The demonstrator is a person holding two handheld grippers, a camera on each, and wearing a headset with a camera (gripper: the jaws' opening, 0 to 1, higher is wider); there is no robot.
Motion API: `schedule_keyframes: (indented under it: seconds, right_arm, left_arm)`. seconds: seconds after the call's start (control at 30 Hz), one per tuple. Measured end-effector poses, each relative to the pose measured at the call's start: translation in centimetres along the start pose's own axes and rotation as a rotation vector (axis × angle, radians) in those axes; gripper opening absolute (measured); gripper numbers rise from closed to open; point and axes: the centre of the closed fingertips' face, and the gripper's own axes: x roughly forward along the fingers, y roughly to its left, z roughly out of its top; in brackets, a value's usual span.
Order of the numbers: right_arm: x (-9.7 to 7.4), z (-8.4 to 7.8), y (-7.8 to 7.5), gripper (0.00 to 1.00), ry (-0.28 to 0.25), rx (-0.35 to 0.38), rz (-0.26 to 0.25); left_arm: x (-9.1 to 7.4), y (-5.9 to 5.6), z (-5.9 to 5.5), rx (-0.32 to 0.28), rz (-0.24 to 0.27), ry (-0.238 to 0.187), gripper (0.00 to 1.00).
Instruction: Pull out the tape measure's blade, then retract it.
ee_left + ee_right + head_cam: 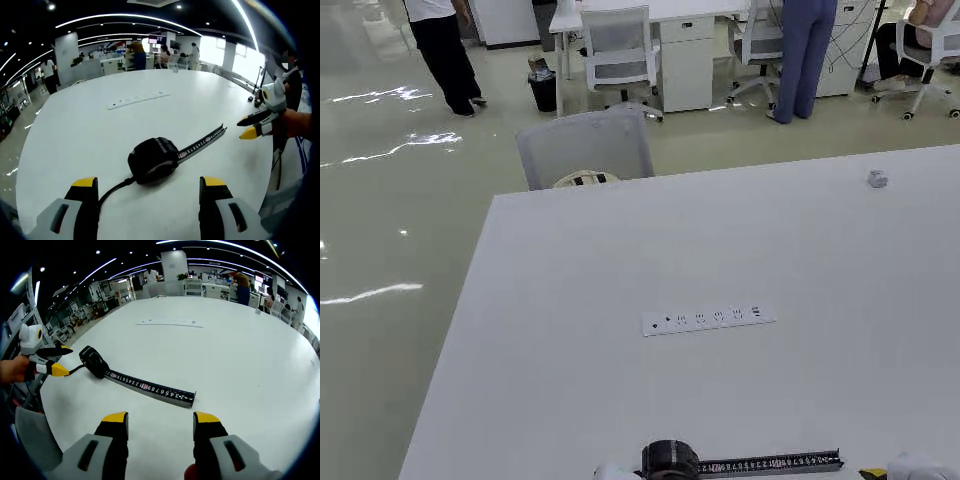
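Just ahead of L hand-held gripper (149,183): tape measure (152,160), blade (205,139) out.

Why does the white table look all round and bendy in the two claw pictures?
Left gripper view: the fisheye lens bends the table into a dome. Right gripper view: same bulge, yet the numbers on the blade look sharp. Head view: table edges run straight, and glare streaks the floor.

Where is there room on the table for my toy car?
Lots of bare table between the power strip and the far edge, out to the small grey thing, and left of the strip. It is crowded at the near edge: the tape measure, its pulled-out blade, the left tool and the right tool.
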Motion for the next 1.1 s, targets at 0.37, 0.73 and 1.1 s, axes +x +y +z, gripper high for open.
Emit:
schedule_keyframes:
  seconds: [0.37, 0.73, 1.1]
  right_arm:
    - [-1.0, -1.1, 1.1, 0.56, -0.006, 0.047, -0.028]
    - [-2.4, -2.2, 2.1, 0.61, -0.016, 0.086, -0.051]
    - [-3.7, -2.2, 2.8, 0.69, -0.03, 0.104, -0.077]
  left_arm:
    - [-1.7, -0.6, -0.9, -0.073, 0.022, -0.014, 0.85]
    - [-3.1, -0.9, -1.7, -0.122, 0.051, -0.013, 0.87]
    - [-4.1, -0.9, -2.0, -0.165, 0.083, -0.018, 0.89]
